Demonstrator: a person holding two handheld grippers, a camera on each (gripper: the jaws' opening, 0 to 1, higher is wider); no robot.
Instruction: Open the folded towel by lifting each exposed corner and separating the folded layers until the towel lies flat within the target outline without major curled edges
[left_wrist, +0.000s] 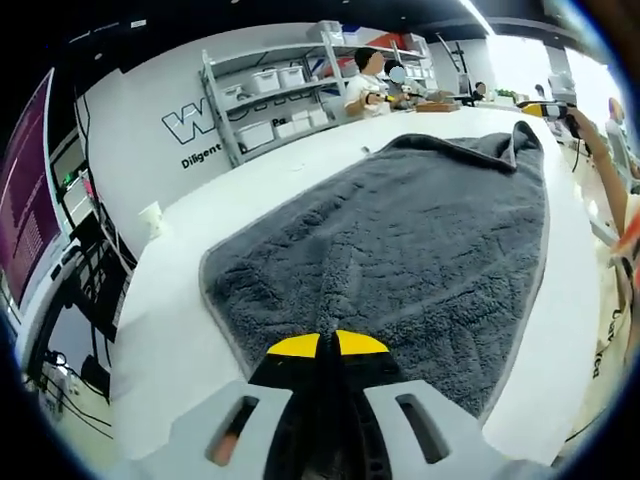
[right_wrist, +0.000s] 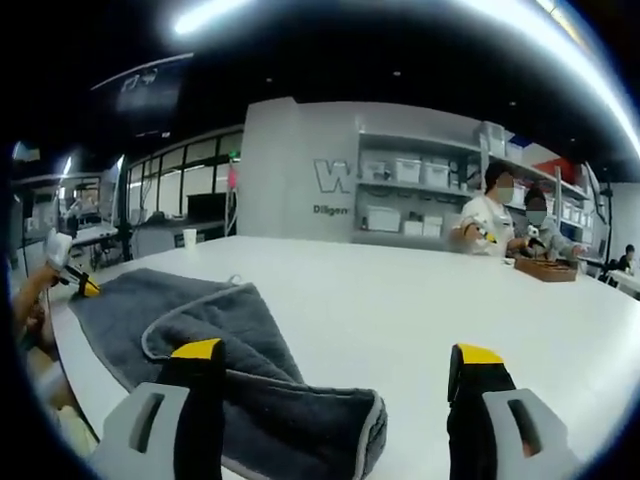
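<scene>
left tool (left_wrist: 328, 345) has its yellow tips pressed together right at the near edge of the grey towel (left_wrist: 400, 250); whether a bit of hem is pinched between them can't be told. the towel lies on the white bench (left_wrist: 190, 270), long axis running from the left tool out toward 1 o'clock, mostly spread, with a raised curled corner (left_wrist: 520, 135) at the far end.

right tool (right_wrist: 335, 362) is spread wide, holding nothing, jaws straddling a folded-over flap (right_wrist: 250, 390) of the towel at 7 o'clock in the right gripper view, with bare bench between the tips. in that view the left tool (right_wrist: 78, 282) shows at 9 o'clock at the towel's other end.

judgement: the next move turns on that doubled flap. it sits nearest the right tool, just below and left of its open jaws, so the right side is the one to grab and pull outward along the long axis.

surroundings: shelving with bins (left_wrist: 265, 80) and people at the bench's far side (right_wrist: 490, 220), well apart. nothing blocks the path.
</scene>
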